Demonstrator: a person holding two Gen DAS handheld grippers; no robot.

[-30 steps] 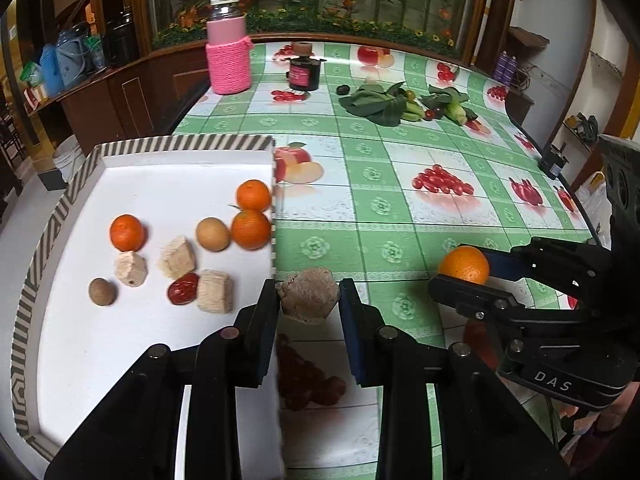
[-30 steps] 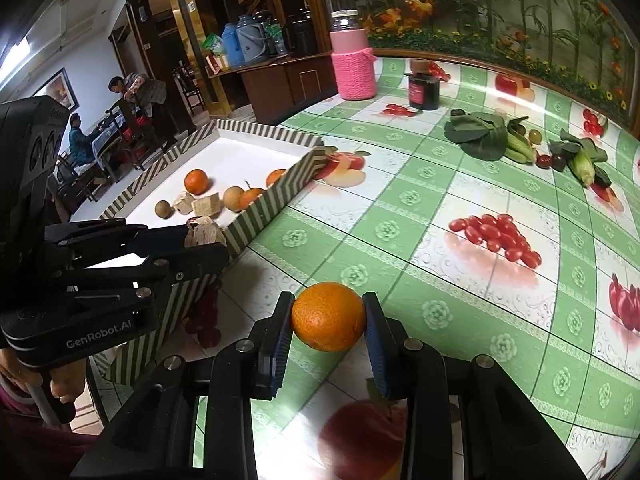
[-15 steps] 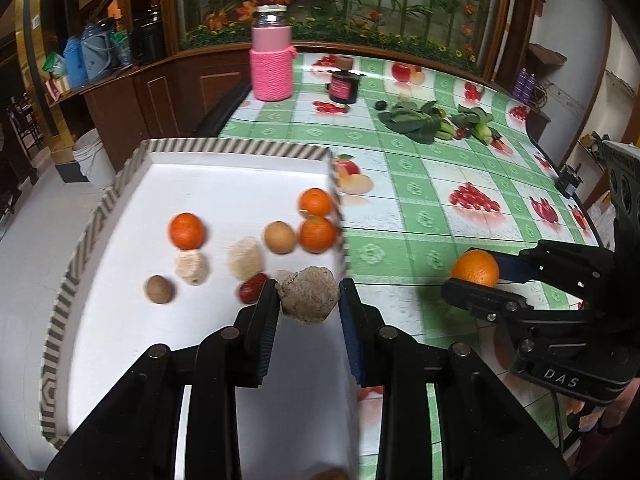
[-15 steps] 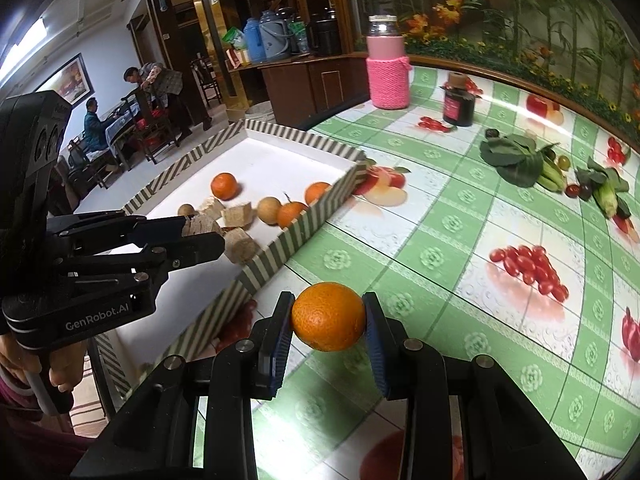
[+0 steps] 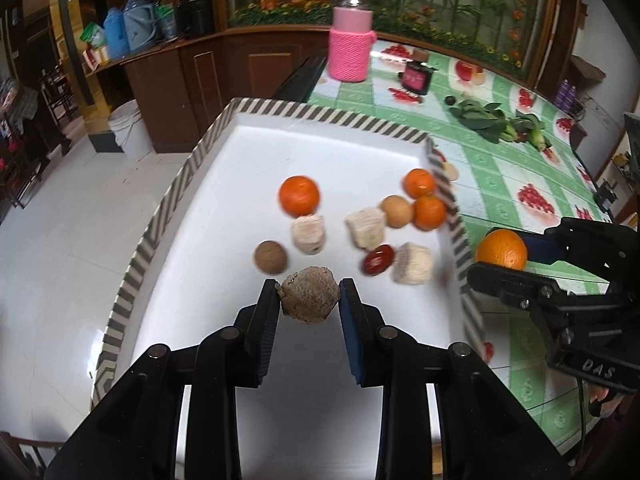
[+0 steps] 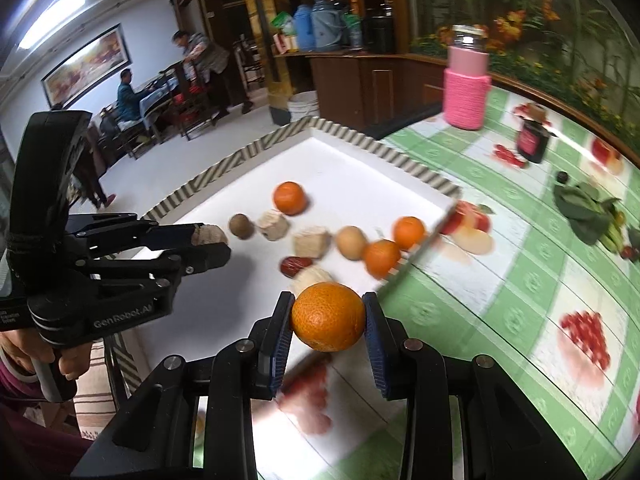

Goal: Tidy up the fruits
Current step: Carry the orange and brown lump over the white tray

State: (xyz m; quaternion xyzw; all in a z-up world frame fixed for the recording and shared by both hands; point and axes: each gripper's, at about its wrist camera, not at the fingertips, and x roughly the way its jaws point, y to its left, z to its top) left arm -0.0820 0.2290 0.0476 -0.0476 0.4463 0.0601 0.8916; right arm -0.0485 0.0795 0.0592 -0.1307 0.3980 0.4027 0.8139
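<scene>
My left gripper [image 5: 308, 296] is shut on a rough brown lump [image 5: 309, 295] and hangs over the near part of the white tray [image 5: 320, 114] with a striped rim. The same gripper [image 6: 212, 242] shows at the left of the right wrist view. My right gripper [image 6: 327, 317] is shut on an orange [image 6: 328, 317], above the tray's right rim [image 6: 416, 252]; that orange [image 5: 502, 249] also shows at the right of the left wrist view. In the tray lie three oranges [image 5: 299, 195], pale cubes [image 5: 365, 227], a red date [image 5: 377, 259], a brown nut [image 5: 270, 256] and a tan round fruit [image 5: 397, 211].
The tray sits at the left end of a green fruit-print tablecloth [image 6: 520, 280]. Farther back stand a pink-sleeved jar [image 5: 350, 46], a small dark jar [image 5: 416, 76] and leafy greens [image 5: 496, 122]. Beyond the tray's left rim the table ends above a white floor [image 5: 60, 240].
Both grippers have moved left toward the tray with their loads. The left one has crossed from the tablecloth to over the tray; the right has reached its right rim.
</scene>
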